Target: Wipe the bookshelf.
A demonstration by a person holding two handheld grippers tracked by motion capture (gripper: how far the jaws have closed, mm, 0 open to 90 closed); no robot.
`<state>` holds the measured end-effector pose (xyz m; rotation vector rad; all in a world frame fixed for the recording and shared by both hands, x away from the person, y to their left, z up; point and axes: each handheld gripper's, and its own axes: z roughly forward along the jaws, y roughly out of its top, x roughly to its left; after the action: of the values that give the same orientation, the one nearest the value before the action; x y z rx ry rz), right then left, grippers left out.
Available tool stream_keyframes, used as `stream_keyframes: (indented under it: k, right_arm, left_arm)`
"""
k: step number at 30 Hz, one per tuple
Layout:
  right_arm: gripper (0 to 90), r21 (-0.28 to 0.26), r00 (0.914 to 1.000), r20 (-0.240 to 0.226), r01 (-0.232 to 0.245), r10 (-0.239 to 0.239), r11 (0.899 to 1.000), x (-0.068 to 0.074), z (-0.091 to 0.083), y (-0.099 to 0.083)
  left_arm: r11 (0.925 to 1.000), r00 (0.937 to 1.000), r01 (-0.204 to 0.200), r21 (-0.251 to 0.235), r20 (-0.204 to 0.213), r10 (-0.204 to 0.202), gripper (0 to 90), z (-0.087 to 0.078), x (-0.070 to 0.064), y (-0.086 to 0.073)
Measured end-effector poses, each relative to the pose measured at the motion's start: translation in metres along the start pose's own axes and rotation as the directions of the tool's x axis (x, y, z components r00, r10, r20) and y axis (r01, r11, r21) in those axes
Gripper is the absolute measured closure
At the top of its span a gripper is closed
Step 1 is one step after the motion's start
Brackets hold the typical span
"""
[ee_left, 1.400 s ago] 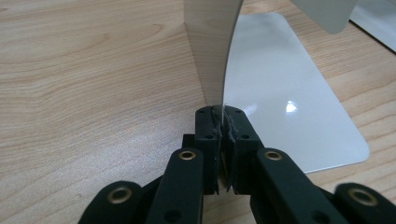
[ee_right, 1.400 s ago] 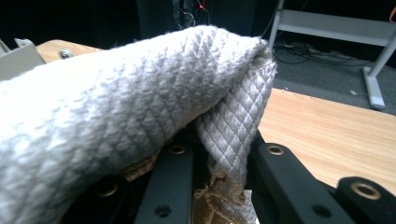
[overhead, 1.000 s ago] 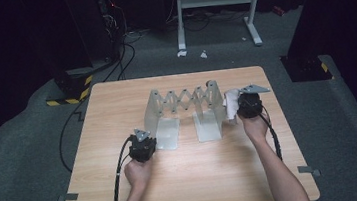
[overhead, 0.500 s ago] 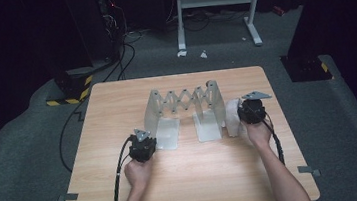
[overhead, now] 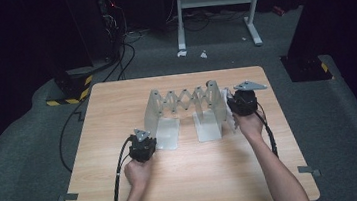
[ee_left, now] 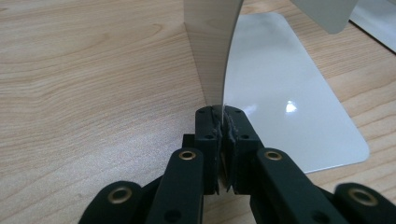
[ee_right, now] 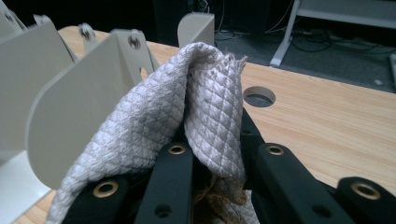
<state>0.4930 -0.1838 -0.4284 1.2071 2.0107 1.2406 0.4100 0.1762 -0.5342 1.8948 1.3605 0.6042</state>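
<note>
Nearest in the high view, two bare forearms come up from the bottom edge over the pale wooden desk (overhead: pixel 190 179). No words or labels can be read on anything.

The left tongs (overhead: pixel 143 145) are black, with a grey three-cornered plate on top and a black cable trailing back. In the left gripper view the left tongs (ee_left: pixel 223 122) are clenched on the thin edge of a smooth, shiny grey rack (ee_left: pixel 215 56). Its upright plate bends a little, and its flat foot with rounded corners lies on the wood grain.

A bit farther, the rack (overhead: pixel 182 107) stands in the middle of the desk. It has upright plates joined by a zigzag of crossed bars.

The right tongs (overhead: pixel 241 103) sit at the right end of the rack. In the right gripper view the right tongs (ee_right: pixel 205 154) are grasping a cloth (ee_right: pixel 187 112). The cloth is pale grey, soft, quilted in little diamonds, and frayed at one edge. It touches a rounded rack plate.

Behind it is a round hole (ee_right: pixel 258 95) in the desk. Farthest off is dark floor with black cables (overhead: pixel 121 56) and a white metal stand (overhead: pixel 217 6).
</note>
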Motion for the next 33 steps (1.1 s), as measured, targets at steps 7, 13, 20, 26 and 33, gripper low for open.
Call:
stream_keyframes:
  k: [7,13,20,26,33]
  right_arm:
    - [81.5,-0.031,1.0,-0.002,0.001,-0.001,1.0,-0.001,-0.003,0.015]
    - [81.5,-0.045,1.0,0.002,0.003,-0.003,0.999,-0.002,0.001,0.032]
    - [81.6,-0.04,1.0,0.001,0.007,-0.007,0.999,-0.003,0.01,0.037]
    - [81.5,-0.024,0.9998,0.012,-0.012,0.012,1.0,-0.008,0.016,0.031]
    - [81.5,-0.018,0.9995,0.015,-0.026,0.026,1.0,-0.009,0.02,0.024]
  left_arm:
    - [1.0,1.0,0.003,0.0,0.002,-0.003,84.6,0.0,0.0,0.0]
    - [1.0,1.0,0.007,0.0,0.006,-0.007,84.7,0.0,0.001,0.0]
    - [1.0,0.9999,0.008,0.001,0.008,-0.008,84.6,0.0,0.001,0.0]
    - [1.0,0.9999,0.008,0.002,0.008,-0.008,84.6,0.0,0.001,0.0]
    - [1.0,0.9999,0.01,0.001,0.008,-0.01,84.6,0.0,0.001,0.0]
